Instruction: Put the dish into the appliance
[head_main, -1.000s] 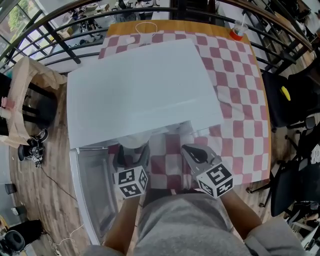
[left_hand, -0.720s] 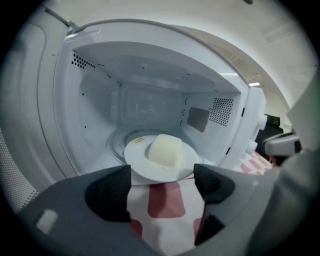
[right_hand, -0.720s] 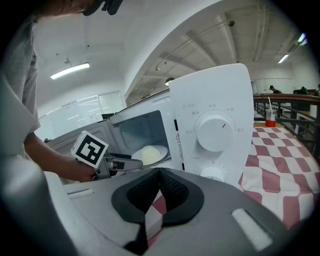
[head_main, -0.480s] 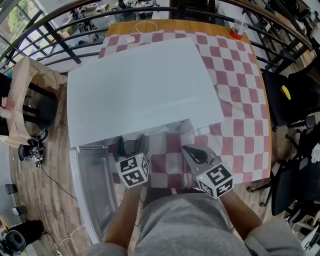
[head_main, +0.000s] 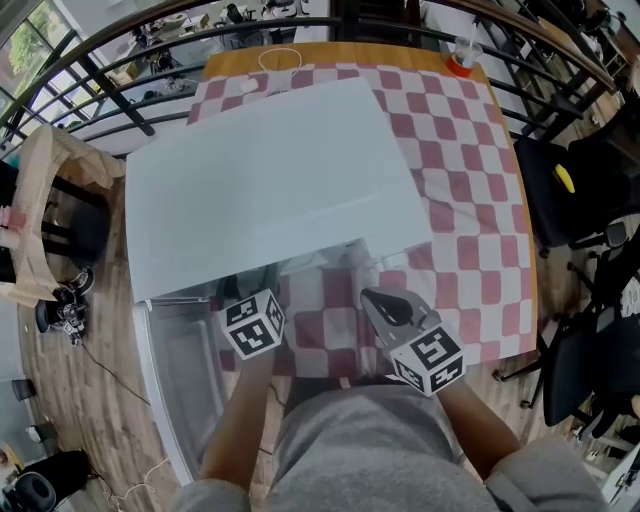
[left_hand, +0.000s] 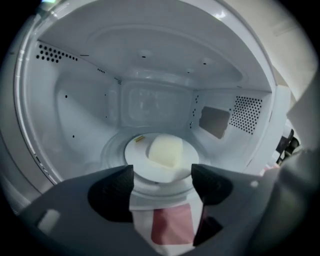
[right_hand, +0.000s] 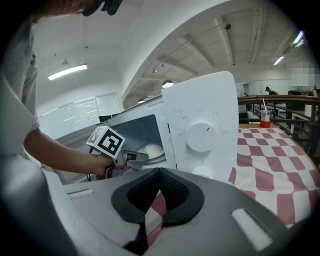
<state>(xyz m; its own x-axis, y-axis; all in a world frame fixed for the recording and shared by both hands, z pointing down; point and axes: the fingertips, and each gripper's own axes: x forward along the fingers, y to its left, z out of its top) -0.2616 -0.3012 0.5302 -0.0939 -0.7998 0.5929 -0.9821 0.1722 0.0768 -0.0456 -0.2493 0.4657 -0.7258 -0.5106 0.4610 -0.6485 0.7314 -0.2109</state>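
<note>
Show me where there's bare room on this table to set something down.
Free: the checkered cloth right of the microwave, running to the red cup at the far corner. Crowded: the microwave's cavity, where the dish covers most of the turntable; the cloth strip in front is narrow.

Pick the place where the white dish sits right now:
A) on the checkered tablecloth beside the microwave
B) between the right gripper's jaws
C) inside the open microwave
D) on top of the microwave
C: the left gripper view looks straight into the open microwave, and the white dish rests on the floor of its cavity with a pale lump of food on it.
</note>
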